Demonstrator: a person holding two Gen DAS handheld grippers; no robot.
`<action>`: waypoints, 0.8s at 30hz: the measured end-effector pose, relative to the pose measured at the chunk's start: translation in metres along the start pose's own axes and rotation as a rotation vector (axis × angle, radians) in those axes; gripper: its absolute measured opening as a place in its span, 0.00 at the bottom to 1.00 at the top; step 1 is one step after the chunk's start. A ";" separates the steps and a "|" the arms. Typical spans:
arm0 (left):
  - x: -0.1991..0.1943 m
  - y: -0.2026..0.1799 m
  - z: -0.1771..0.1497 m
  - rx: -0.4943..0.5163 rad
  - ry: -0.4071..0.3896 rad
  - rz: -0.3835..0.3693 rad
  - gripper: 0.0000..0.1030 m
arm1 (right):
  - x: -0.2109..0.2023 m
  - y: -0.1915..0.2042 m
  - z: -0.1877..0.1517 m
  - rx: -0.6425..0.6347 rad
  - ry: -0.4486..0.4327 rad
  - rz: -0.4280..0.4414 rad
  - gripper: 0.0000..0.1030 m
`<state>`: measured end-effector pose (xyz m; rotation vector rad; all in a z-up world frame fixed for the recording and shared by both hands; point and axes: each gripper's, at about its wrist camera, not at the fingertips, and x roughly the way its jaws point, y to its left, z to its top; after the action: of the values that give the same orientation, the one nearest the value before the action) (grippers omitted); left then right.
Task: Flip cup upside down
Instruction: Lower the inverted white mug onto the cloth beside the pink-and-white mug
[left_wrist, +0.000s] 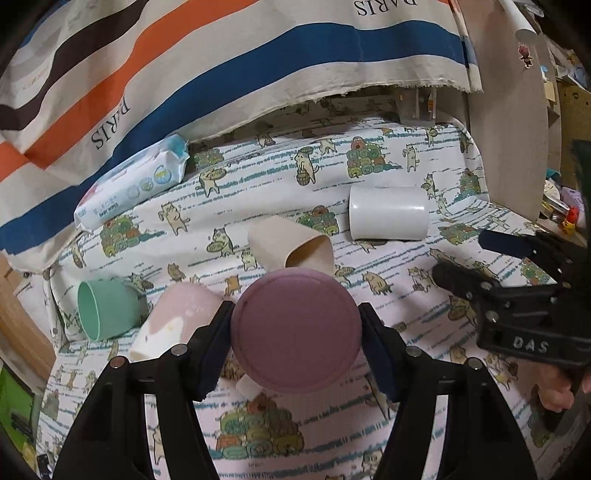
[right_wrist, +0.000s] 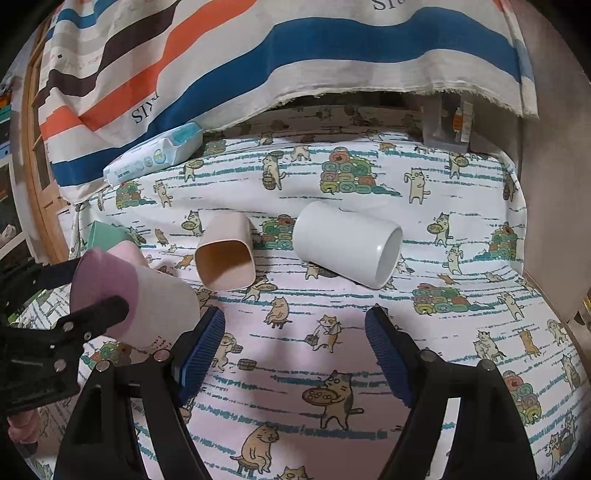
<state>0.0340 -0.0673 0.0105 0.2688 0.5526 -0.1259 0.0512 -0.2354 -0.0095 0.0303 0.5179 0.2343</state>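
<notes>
Both wrist views low, facing forward, sharing cat-print tablecloth (left_wrist: 369, 184).

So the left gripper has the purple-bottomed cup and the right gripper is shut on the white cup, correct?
Not quite. The left gripper does hold the purple-bottomed cup, but the right gripper is open and holds nothing. The right wrist view shows the white cup lying on its side on the cloth beyond the fingertips, untouched.

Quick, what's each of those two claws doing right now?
Left gripper: closed on the purple-bottomed cup, held off the cloth.
Right gripper: open, holding nothing.
</notes>
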 end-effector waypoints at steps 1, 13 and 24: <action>0.002 -0.001 0.002 0.002 -0.002 0.003 0.62 | 0.001 -0.001 0.000 0.004 0.001 -0.002 0.77; 0.029 0.005 0.020 -0.036 0.004 0.006 0.62 | -0.006 -0.004 0.004 0.012 -0.053 -0.056 0.77; 0.030 -0.004 0.035 0.000 -0.015 0.015 0.62 | -0.007 -0.013 0.005 0.049 -0.046 -0.057 0.77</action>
<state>0.0758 -0.0826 0.0225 0.2715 0.5353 -0.1134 0.0506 -0.2494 -0.0031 0.0686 0.4776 0.1652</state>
